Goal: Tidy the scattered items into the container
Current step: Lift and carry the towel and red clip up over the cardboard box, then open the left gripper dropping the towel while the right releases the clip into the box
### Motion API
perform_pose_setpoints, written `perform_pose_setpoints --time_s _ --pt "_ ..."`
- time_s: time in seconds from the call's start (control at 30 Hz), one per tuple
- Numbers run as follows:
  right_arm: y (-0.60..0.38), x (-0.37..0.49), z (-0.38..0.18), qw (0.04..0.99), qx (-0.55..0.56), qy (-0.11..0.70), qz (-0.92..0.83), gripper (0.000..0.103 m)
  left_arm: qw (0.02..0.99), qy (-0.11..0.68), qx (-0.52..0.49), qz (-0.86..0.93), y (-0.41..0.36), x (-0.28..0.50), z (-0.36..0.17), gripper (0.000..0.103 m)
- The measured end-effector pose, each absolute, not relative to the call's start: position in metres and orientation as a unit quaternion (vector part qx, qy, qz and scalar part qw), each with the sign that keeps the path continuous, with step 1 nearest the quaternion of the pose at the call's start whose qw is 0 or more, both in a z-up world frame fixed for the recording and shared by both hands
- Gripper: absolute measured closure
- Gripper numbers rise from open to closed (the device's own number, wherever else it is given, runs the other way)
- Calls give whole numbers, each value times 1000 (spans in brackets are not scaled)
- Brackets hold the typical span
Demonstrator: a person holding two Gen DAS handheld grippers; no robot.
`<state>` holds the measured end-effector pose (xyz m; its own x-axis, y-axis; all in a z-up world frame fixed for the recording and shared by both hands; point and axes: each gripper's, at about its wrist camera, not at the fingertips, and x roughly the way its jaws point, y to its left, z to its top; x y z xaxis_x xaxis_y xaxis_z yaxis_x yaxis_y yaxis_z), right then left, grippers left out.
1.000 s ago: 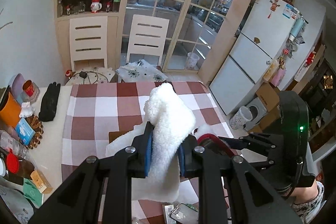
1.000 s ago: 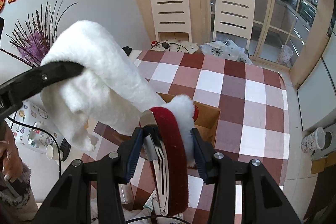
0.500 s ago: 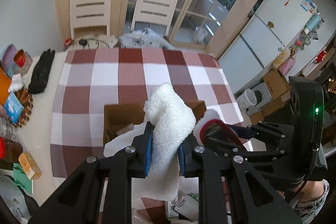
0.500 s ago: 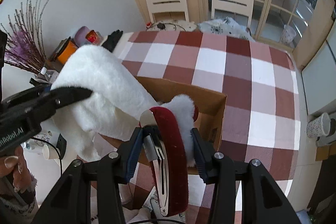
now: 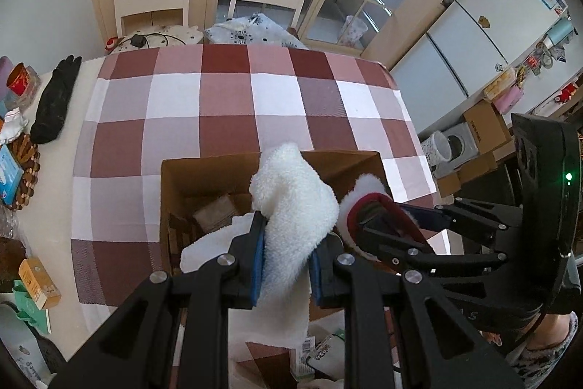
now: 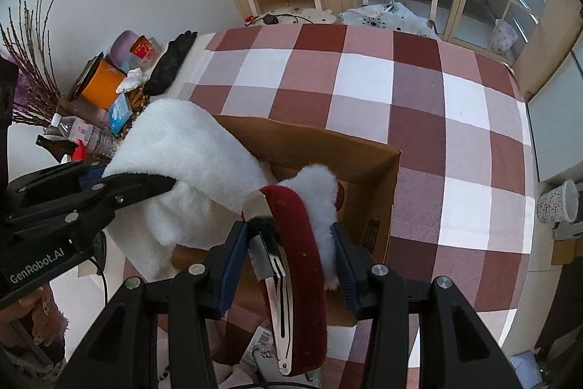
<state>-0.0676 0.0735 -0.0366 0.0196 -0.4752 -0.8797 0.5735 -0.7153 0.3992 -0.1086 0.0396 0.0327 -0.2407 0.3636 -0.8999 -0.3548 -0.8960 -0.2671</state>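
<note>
White fleece fills the left wrist view: the left gripper [image 5: 286,265] is clamped on a fluffy white plush cloth [image 5: 295,203] that hangs over the near edge of the open brown cardboard box [image 5: 204,177] on the red-and-white checked tablecloth [image 5: 226,97]. A long tail of the cloth trails outside the box towards the camera — released now, I judge it would slide off the rim onto the table.

From the right wrist view, the right gripper [image 6: 288,261] is closed around a dark red velvet hair clip with white fur trim [image 6: 302,236], just above the box's near wall [image 6: 375,206]. The two grippers are close together — the clip could snag the cloth or drop short of the opening.
</note>
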Motion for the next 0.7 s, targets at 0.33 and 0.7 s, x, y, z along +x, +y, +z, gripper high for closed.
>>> perform_pose_setpoints --time_s 0.33,0.7 --pt "67 -75 -47 376 618 36 -690 56 229 4 -586 777 46 -118 19 82" --pt "68 -76 -47 368 613 44 -698 45 195 18 -584 788 37 -117 21 32"
